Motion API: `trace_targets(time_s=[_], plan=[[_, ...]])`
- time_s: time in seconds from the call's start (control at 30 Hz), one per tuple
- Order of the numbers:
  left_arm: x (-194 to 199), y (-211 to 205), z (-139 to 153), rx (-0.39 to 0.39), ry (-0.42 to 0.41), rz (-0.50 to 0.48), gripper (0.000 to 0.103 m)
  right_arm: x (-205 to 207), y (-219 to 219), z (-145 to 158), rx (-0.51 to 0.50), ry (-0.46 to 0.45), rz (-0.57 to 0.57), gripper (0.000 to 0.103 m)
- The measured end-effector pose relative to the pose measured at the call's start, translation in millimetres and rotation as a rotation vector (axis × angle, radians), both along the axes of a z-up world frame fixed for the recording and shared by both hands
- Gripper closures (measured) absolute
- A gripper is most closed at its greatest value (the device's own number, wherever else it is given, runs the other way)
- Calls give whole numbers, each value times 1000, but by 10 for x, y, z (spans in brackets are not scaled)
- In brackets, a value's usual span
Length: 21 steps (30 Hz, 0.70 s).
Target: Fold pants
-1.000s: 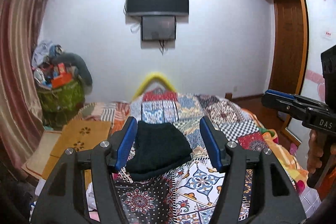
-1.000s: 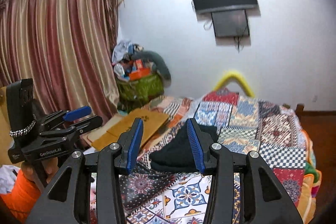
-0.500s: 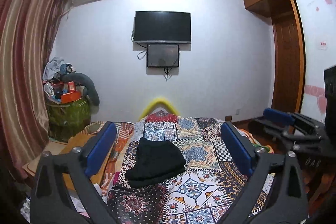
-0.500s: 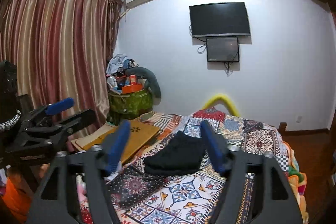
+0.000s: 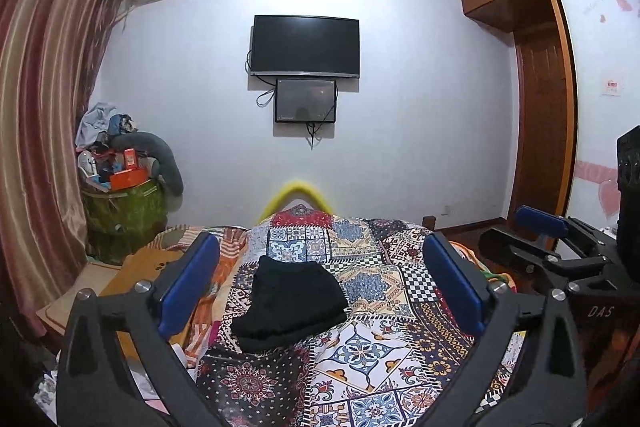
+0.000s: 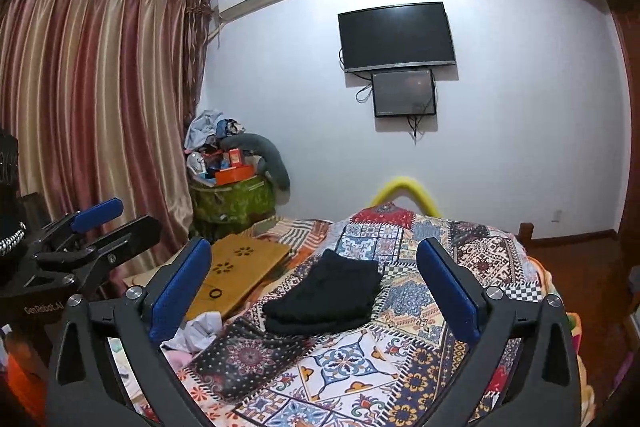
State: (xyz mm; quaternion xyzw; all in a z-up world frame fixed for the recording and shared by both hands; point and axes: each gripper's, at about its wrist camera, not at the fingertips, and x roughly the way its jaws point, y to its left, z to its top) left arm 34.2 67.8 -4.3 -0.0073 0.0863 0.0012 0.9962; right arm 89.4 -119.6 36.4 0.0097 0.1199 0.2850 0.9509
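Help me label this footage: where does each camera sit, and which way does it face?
Left wrist: on the left gripper, facing along the patchwork-quilted bed to the white wall; its open blue-padded fingers frame the folded black pants, right gripper alongside.
Right wrist: on the right gripper, facing likewise; open, left gripper alongside.
Shared: pants, bed, black wall television.

The pants (image 5: 290, 301) are matt black cloth, soft and thick. The bedspread (image 5: 360, 343) is printed patchwork cloth. At nine o'clock, the curtain (image 6: 92, 99) is glossy satin. The wardrobe (image 5: 536, 131) is polished wood; the television (image 5: 306, 45) is glossy.
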Motion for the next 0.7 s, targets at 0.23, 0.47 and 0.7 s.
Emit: trace_targets(time_s=[0.23, 0.47, 0.7], plan=[[45, 15, -53, -5, 12, -1, 0, 8, -30, -21, -3, 14, -2, 1], [90, 2, -90, -3, 23, -2, 0, -9, -42, -33, -7, 22, -5, 1], [136, 14, -109, -12, 35, -8, 0, -15, -45, -16, -9, 30, -9, 1]])
